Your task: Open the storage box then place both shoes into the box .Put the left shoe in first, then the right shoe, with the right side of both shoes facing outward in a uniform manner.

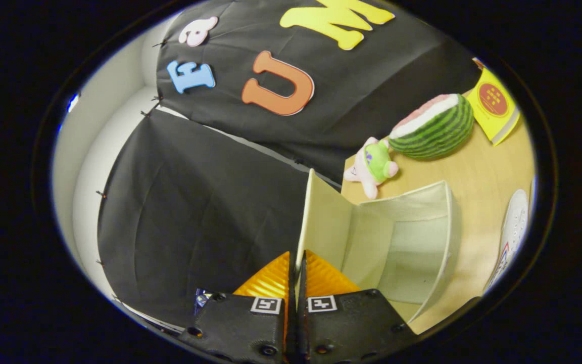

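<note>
Gripper (297, 270): fingers pinching lid (321, 222) edge of storage box (422, 242), lower centre. Lid swung up, box open, interior bare. Shoe (516, 232) at right, beyond box, long axis running top-to-bottom.

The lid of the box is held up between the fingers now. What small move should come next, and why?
Probably let go of the lid and pull back. The gripper is shut on the lid's edge, the lid stands raised, and the storage box looks open and bare inside. A white shoe lies on the table beyond the box.
</note>
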`<state>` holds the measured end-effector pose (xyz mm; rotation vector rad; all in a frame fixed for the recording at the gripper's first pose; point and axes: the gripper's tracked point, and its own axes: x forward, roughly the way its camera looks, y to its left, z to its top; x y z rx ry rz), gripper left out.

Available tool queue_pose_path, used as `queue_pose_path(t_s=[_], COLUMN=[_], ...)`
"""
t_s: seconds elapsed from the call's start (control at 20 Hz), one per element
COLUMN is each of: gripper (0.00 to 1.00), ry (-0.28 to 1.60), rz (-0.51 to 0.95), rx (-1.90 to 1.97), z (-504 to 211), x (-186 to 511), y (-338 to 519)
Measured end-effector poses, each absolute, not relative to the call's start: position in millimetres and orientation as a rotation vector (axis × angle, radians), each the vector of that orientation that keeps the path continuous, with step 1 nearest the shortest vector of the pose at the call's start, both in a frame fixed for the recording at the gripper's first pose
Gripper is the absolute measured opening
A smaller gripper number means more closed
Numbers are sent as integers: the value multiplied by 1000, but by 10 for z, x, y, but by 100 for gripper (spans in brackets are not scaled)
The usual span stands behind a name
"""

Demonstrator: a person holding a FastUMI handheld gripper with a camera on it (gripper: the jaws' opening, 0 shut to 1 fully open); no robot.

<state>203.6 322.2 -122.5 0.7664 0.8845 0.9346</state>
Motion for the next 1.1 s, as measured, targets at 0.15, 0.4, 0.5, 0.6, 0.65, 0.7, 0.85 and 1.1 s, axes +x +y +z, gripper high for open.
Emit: queue_pose_path(t_s=[0.15, 0.4, 0.5, 0.6, 0.65, 0.7, 0.85, 1.1], gripper=[8, 26, 54, 86, 100, 100, 100, 100], ry=[849, 920, 935, 924, 921, 917, 931, 941], rz=[939, 987, 988, 1005, 997, 973, 930, 879], rx=[711, 624, 583, 560, 534, 514, 486, 442], z=[-1155, -1222, -1223, -1175, -1224, -1263, -1349, -1513], x=[1966, 1740, 1672, 1594, 1568, 1587, 1585, 1646], y=[3587, 4136, 4211, 4193, 4132, 4081, 3892, 3437])
